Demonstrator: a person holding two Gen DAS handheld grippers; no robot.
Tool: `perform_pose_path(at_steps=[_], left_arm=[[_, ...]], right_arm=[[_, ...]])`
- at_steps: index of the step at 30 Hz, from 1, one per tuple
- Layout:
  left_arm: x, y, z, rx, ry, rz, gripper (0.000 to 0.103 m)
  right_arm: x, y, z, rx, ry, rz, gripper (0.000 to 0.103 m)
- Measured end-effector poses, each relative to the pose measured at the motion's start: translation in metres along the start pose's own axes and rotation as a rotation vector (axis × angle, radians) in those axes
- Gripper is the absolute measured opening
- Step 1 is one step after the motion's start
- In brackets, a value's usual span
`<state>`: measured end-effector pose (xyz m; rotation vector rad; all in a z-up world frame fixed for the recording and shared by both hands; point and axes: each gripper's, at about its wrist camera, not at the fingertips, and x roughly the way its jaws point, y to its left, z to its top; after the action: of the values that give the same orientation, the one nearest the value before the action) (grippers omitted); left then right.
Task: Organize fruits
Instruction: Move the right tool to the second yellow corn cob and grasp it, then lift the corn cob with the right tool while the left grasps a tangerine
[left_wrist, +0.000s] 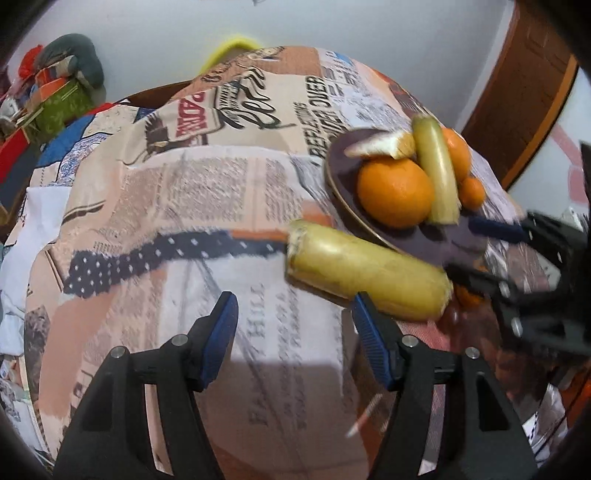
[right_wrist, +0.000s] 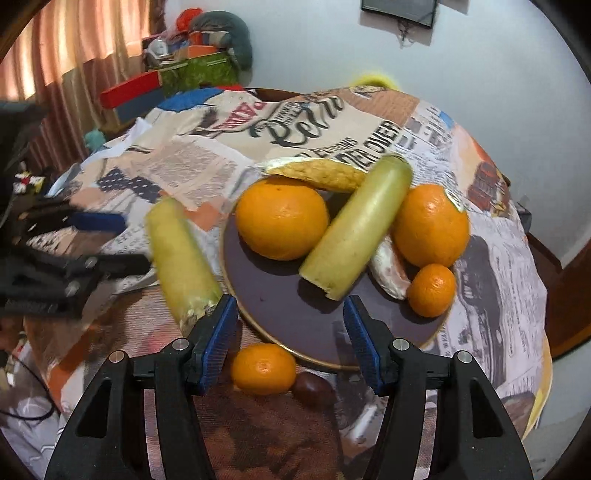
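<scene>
A dark purple plate (right_wrist: 280, 306) (left_wrist: 340, 173) holds two large oranges (right_wrist: 282, 218) (right_wrist: 430, 225), a small mandarin (right_wrist: 431, 290), a yellow-green banana piece (right_wrist: 356, 229) and peel pieces (right_wrist: 317, 173). A second banana piece (right_wrist: 181, 258) (left_wrist: 365, 273) lies on the cloth left of the plate. A mandarin (right_wrist: 264, 369) and a dark chestnut-like fruit (right_wrist: 314, 387) lie in front of the plate. My right gripper (right_wrist: 290, 325) is open over the plate's near rim. My left gripper (left_wrist: 293, 319) is open and empty, just left of the loose banana piece.
The table is covered by a newspaper-print cloth (left_wrist: 184, 206). Boxes and clutter (right_wrist: 192, 62) stand at the far left by a curtain. The right gripper's body (left_wrist: 535, 280) shows at the right edge of the left wrist view. A wooden door frame (left_wrist: 524, 85) stands at the right.
</scene>
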<state>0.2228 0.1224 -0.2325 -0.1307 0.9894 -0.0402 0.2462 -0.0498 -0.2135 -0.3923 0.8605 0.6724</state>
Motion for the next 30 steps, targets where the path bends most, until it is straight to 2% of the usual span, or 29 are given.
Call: perform_pose_path(at_steps=[3,6,9,13,15,17,19,21,24,30], left_arm=[[0.006,0.01,0.01,-0.034,-0.006,0.004,0.064],[0.004,0.015,0.013,-0.049,-0.014,0.013,0.064],[-0.004,0.019,0.008,-0.066,-0.033,-0.004,0.064],[-0.019,0.022,-0.002,-0.069,-0.062,-0.007,0.064],[-0.027,0.023,-0.008,-0.074,-0.074,-0.018,0.064],[-0.033,0.026,-0.012,-0.079,-0.089,-0.024,0.064],[-0.039,0.03,-0.014,-0.085,-0.101,-0.033,0.064],[-0.044,0.033,-0.017,-0.092,-0.111,-0.041,0.064],[-0.051,0.038,-0.021,-0.099,-0.126,-0.049,0.064],[-0.05,0.046,-0.026,-0.12,-0.133,-0.069,0.064]], right_arm=[[-0.004,0.006,0.003,-0.018,-0.009,0.05,0.055],[-0.007,0.011,0.008,-0.029,-0.019,0.046,0.055],[-0.015,0.012,0.013,0.005,-0.04,0.089,0.055],[-0.019,0.028,0.023,-0.018,-0.061,0.132,0.055],[-0.015,0.036,0.026,-0.032,-0.054,0.155,0.055],[-0.006,0.044,0.03,-0.045,-0.041,0.165,0.05],[0.005,0.048,0.032,-0.042,-0.011,0.184,0.04],[0.017,0.051,0.035,-0.033,0.015,0.196,0.04],[0.025,0.053,0.04,-0.038,0.025,0.162,0.04],[0.034,0.054,0.048,-0.044,0.061,0.185,0.04]])
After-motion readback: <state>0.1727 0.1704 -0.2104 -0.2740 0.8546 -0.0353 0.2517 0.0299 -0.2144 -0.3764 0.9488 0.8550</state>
